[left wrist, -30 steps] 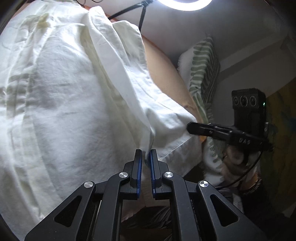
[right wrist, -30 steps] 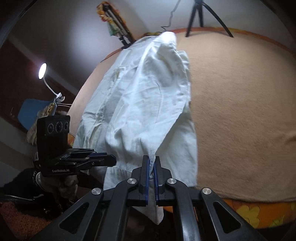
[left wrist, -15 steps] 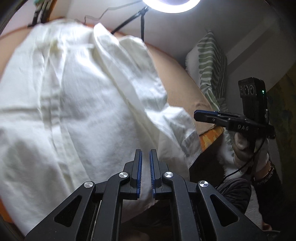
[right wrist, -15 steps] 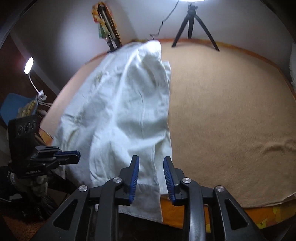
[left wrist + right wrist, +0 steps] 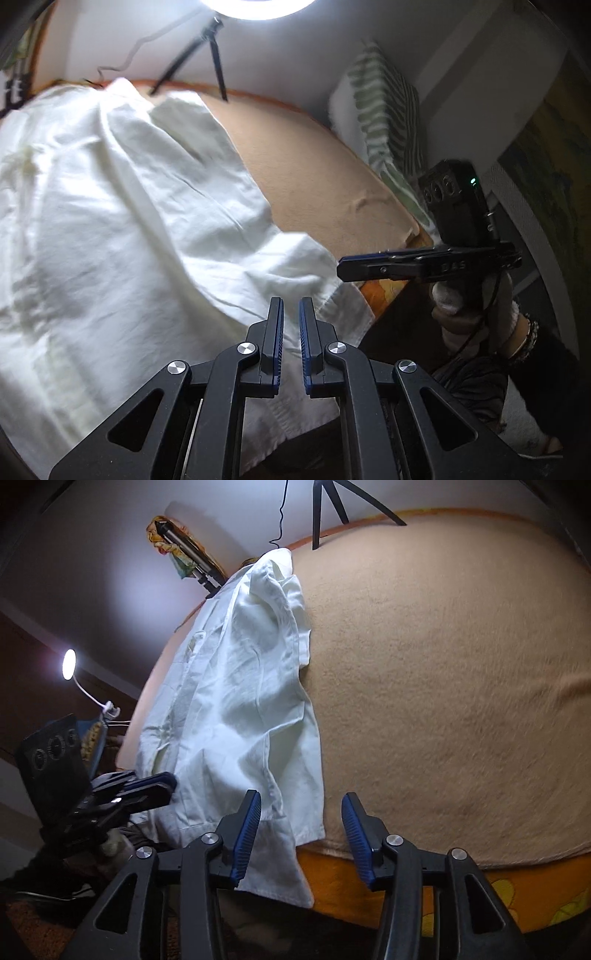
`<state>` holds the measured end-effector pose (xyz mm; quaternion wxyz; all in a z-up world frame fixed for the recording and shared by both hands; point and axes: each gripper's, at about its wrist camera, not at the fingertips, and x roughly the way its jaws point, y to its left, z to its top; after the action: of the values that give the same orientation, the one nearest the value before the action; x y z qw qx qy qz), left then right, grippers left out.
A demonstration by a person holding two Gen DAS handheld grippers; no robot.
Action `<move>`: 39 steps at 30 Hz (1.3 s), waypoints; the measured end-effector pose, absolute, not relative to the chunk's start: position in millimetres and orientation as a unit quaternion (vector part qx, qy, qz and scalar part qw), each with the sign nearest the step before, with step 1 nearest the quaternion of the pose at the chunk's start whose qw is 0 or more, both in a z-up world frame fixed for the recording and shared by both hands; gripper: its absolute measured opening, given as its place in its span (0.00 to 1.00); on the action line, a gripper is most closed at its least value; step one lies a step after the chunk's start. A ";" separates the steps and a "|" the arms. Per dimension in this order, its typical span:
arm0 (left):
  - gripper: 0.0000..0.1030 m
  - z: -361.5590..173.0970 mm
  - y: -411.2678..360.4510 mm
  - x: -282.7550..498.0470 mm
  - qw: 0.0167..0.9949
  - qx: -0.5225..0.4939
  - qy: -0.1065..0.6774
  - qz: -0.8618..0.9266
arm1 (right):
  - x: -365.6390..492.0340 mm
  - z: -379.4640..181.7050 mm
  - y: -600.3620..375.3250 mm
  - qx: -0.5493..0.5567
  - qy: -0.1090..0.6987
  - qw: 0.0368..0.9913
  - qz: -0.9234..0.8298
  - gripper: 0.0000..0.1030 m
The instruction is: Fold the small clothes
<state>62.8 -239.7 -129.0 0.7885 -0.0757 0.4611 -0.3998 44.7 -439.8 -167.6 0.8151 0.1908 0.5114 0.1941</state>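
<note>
A white shirt lies lengthwise on the beige blanket, its hem hanging over the bed's near edge. My left gripper hovers over the hem with its jaws shut to a narrow slit. I see no cloth pinched in them. In the right wrist view the shirt stretches away from me. My right gripper is over its near right corner, jaws opening, the pads clear of the cloth beneath. Each gripper shows in the other's view: the right gripper beside the hem, the left gripper at the shirt's left edge.
A tripod with a ring light stands at the far side of the bed. A green striped pillow leans at the right. The orange floral mattress side drops off below me. A desk lamp glows on the left.
My right jaws have opened and let go of the shirt's hem. The shirt, held up a second ago, now lies flat. Both grippers have drawn back from it.
</note>
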 end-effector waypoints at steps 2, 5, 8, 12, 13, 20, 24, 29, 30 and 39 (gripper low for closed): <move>0.07 -140.1 -239.1 69.1 0.777 -0.081 0.493 -0.382 | 41.6 -168.6 -438.4 0.188 0.510 0.815 0.198 0.49; 0.07 -147.3 -220.1 67.5 0.760 -0.133 0.516 -0.371 | 36.1 -167.6 -435.5 0.178 0.506 0.821 0.195 0.49; 0.13 -146.4 -209.6 61.3 0.741 -0.167 0.532 -0.375 | 34.1 -165.6 -431.3 0.154 0.504 0.829 0.188 0.48; 0.51 -142.1 -216.9 57.8 0.729 -0.173 0.542 -0.379 | 36.2 -166.3 -426.6 0.140 0.505 0.833 0.179 0.48; 0.51 -142.2 -222.0 58.4 0.728 -0.168 0.546 -0.379 | 35.5 -164.7 -425.4 0.136 0.502 0.835 0.180 0.48; 0.16 -158.6 -243.3 70.7 0.725 -0.159 0.574 -0.346 | 29.5 -157.4 -425.4 0.122 0.488 0.848 0.170 0.48; 0.04 -161.5 -238.0 77.1 0.701 -0.238 0.561 -0.371 | 27.7 -157.6 -434.7 0.133 0.484 0.850 0.160 0.45; 0.01 -153.9 -229.1 73.5 0.661 -0.327 0.528 -0.421 | 25.6 -157.8 -447.7 0.153 0.478 0.851 0.153 0.44; 0.00 -155.4 -228.8 71.7 0.672 -0.309 0.532 -0.412 | 25.7 -158.8 -448.5 0.153 0.480 0.850 0.153 0.44; 0.07 -155.8 -228.0 54.3 0.742 -0.134 0.562 -0.340 | 33.1 -164.6 -440.0 0.143 0.493 0.841 0.170 0.43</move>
<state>54.3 -228.0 -155.8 0.7419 -0.1342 0.5619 -0.3404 33.1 -440.0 -164.6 0.8413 0.1432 0.4927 0.1703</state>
